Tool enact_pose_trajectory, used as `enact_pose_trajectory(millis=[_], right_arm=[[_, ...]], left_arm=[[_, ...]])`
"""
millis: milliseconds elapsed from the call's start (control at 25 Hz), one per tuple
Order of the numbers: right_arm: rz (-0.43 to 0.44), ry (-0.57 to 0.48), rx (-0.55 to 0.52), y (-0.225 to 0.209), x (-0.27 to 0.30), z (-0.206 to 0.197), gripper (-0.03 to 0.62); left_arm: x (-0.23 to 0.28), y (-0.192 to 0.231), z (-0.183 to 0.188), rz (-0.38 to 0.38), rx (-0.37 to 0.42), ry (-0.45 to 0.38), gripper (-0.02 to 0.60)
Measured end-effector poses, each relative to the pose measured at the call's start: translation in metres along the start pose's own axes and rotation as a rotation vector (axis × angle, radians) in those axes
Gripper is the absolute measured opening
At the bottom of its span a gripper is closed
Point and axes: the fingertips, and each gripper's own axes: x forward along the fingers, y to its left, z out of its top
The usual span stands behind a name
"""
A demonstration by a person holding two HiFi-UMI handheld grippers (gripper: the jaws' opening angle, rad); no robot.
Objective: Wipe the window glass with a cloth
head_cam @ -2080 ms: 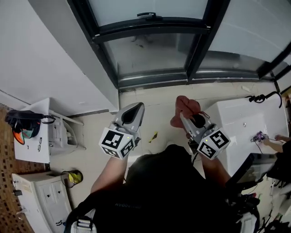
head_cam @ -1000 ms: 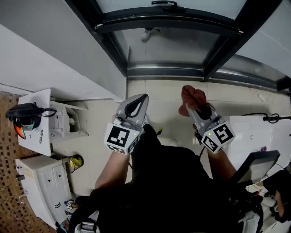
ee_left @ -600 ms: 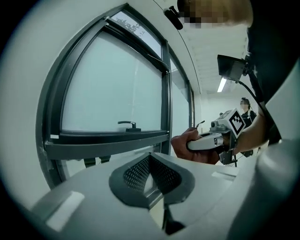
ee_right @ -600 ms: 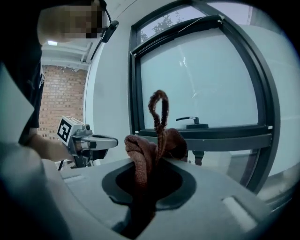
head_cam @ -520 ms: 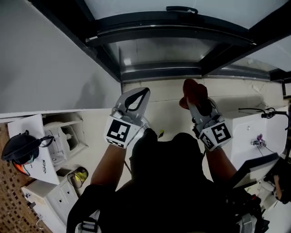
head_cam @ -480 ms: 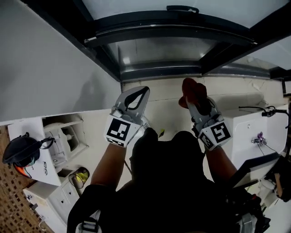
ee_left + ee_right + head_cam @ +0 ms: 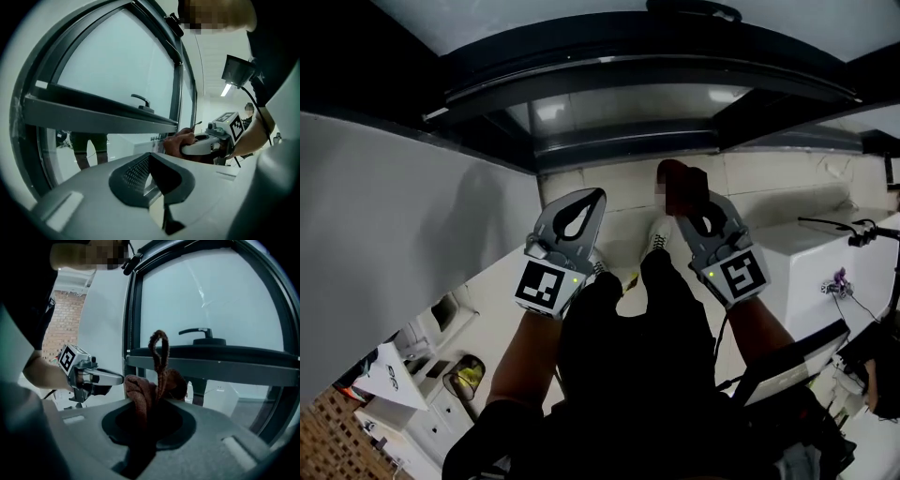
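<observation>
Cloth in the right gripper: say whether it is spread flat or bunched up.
Bunched up. The cloth sits as a crumpled reddish-brown wad between the shut jaws of the right gripper, one loop sticking up.

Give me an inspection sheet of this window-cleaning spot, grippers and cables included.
Surface: window glass, pale upper pane, faint streaks.
Job's things: reddish-brown cloth, bunched in the jaws.
Clutter: small yellow scrap on the floor tiles.
Grippers: left gripper shut, empty; right gripper shut on the cloth.
Cables: black cable across the white unit at right.
Surroundings: dark window frame, handle, white wall.
</observation>
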Motion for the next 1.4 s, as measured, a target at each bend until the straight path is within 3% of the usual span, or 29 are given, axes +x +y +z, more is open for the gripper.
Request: enact_pose_trajectory(millis=[200, 400, 720, 840, 1120, 1400], right_arm=[[0.062, -0.019, -0.109, -0.035, 0.053, -0.044, 0.043], [0.064, -0.08, -0.227, -0.071, 0.098, -0.081, 0.043], [0.135, -0.323, -0.266, -0.076, 0.157, -0.106, 0.043], [0.166, -0.423, -0.217, -0.075, 0.172, -0.101, 0.043], [0.189, -0.652, -0.288, -0.067, 0.187, -0.062, 0.043], [0.178, -0.678, -0.299, -0.058, 0.224, -0.04, 0.043]], left_arm=[[0.04, 0.013, -0.056, -0.004, -0.007, 0.017, 0.017], [0.09, 0.035, -0.13, 0.003, 0.023, 0.005, 0.017], [0.139, 0.085, -0.226, 0.053, 0.008, -0.082, 0.017], [0.143, 0.1, -0.254, 0.067, 0.024, -0.118, 0.017], [0.154, 0.107, -0.279, 0.054, 0.067, -0.155, 0.017], [0.151, 0.118, -0.281, 0.078, 0.055, -0.166, 0.017]])
